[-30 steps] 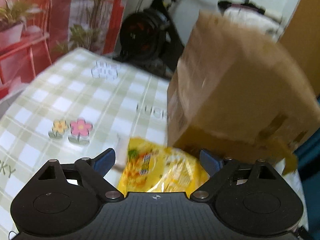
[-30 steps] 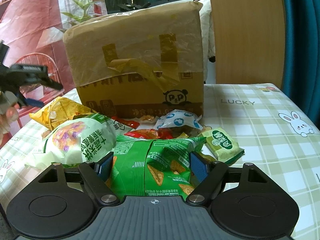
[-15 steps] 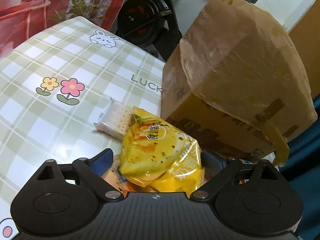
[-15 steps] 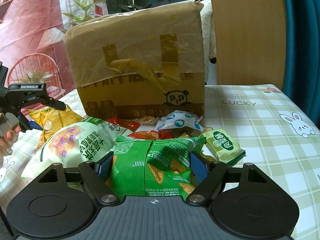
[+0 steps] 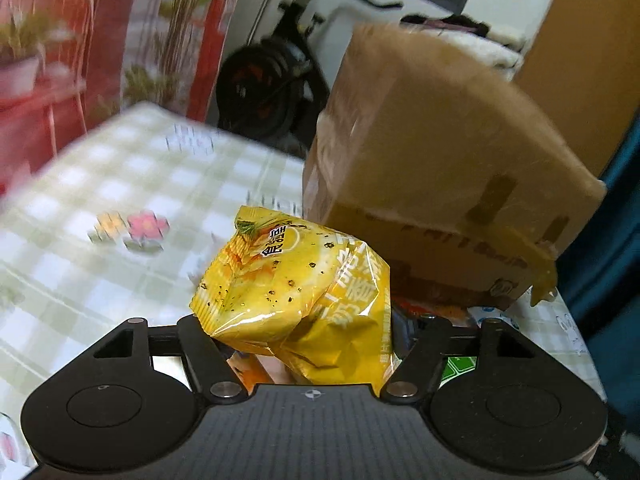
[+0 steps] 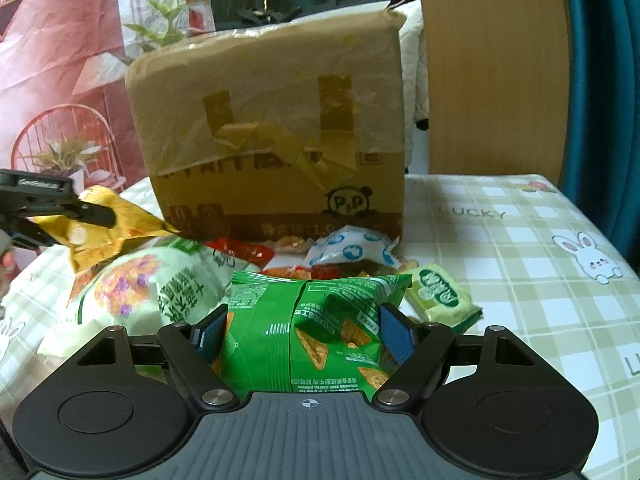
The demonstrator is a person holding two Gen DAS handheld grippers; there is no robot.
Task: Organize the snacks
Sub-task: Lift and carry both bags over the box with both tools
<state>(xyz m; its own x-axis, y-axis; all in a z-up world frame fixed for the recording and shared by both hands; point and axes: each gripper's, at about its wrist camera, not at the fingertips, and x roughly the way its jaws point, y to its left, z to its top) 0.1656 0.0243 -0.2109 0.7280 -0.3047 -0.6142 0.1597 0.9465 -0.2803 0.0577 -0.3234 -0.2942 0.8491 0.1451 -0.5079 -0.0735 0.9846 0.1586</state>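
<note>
Yellow snack bag (image 5: 296, 292), puffy, glossy and pepper-speckled, sits clamped in the left hand-held gripper (image 5: 298, 324).

The left wrist view looks from the left of the cardboard box (image 5: 432, 184), close, down across the counter (image 5: 120, 200) toward its side. The right wrist view faces the box (image 6: 272, 136) front, low and near. Both share the box and the yellow bag (image 5: 296, 292) (image 6: 116, 224).
</note>
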